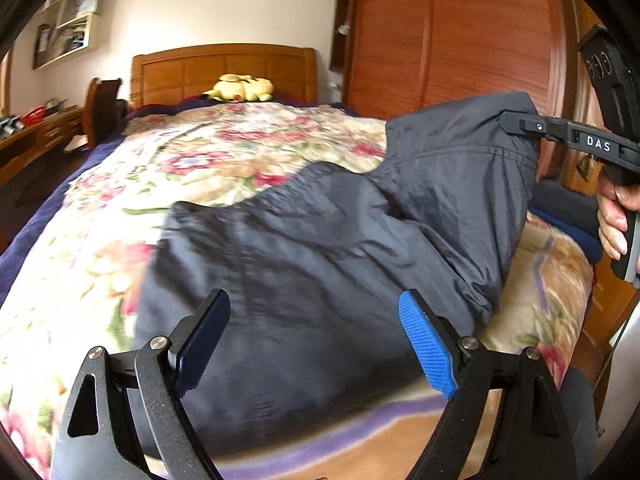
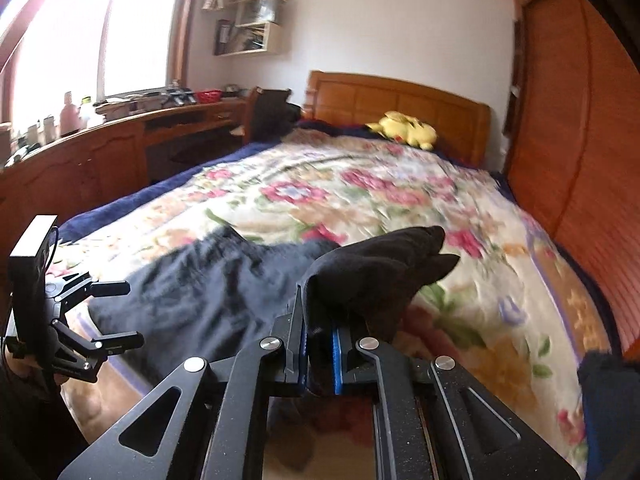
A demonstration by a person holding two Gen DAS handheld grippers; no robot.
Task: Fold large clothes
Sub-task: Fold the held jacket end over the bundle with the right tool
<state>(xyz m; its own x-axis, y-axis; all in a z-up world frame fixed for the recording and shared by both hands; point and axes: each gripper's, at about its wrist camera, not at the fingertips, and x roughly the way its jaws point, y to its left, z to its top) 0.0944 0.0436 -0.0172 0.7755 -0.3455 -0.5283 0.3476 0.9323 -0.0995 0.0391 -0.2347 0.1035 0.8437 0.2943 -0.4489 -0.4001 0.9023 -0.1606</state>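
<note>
A large dark navy garment (image 1: 320,248) lies on the floral bedspread (image 1: 192,176) near the foot of the bed. My left gripper (image 1: 316,344) is open and empty, its blue pads spread wide just above the garment's near part. My right gripper (image 1: 516,130) is shut on the garment's right edge and holds that part lifted off the bed. In the right wrist view the right gripper (image 2: 320,344) pinches a bunched fold of the dark cloth (image 2: 376,272), the rest of the garment (image 2: 208,292) spreads to the left, and the open left gripper (image 2: 120,316) hovers at its left edge.
A yellow plush toy (image 1: 240,89) lies by the wooden headboard (image 1: 224,68). A wooden wardrobe (image 1: 460,32) stands right of the bed. A desk (image 2: 100,148) with bottles and a chair (image 2: 268,116) stands along the left under the window.
</note>
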